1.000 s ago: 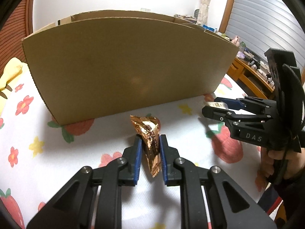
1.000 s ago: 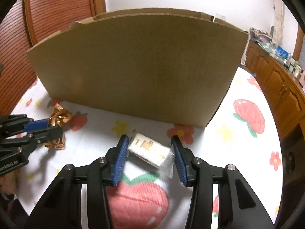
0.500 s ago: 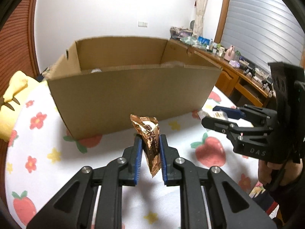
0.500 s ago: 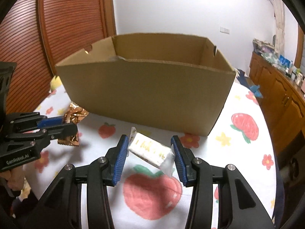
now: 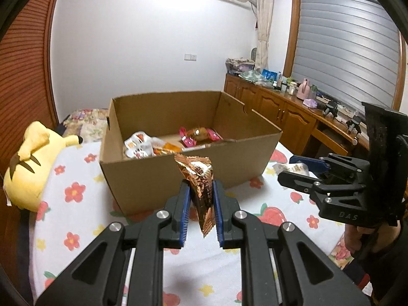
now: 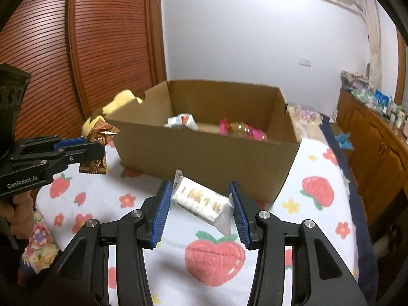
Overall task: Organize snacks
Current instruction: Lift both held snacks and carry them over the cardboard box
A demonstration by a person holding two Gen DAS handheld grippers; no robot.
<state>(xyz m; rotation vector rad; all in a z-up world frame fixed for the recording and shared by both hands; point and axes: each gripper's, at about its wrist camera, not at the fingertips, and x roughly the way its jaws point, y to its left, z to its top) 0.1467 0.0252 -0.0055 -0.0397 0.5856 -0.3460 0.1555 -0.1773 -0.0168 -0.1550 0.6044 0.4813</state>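
Left gripper point(image 5: 201, 199): blue-padded fingers point(image 5: 184, 211) pinch a crinkled copper-brown foil snack packet point(image 5: 200, 186), held upright, its top edge standing above the fingertips and its lower corner hanging below them. Packet is clear of the surface.

Right gripper point(image 6: 200, 204): blue-padded fingers point(image 6: 160, 211) are part spread and clamp a white rectangular wrapped snack bar point(image 6: 201, 202) crosswise by its ends. The bar lies tilted, its clear sealed tail drooping toward the right finger. Bar is lifted off the surface.

Each gripper shows in the other's view: the right one off to the right of the left fingers, the left one off to the left of the right fingers, each gripped by a hand point(image 6: 17, 211).

Below both sets of fingers: a white bed sheet printed with strawberries and flowers point(image 6: 214, 255).

Just beyond the fingers: an open brown cardboard box point(image 5: 158, 178) resting on the sheet. Inside, white-and-orange packets point(image 5: 139, 146) lie at the left, pink-wrapped snacks point(image 5: 197, 136) toward the right.

Left of the box: a yellow plush toy point(image 5: 30, 163).

Far right, beyond the box: a wooden cabinet point(image 5: 280, 112) cluttered with bottles.
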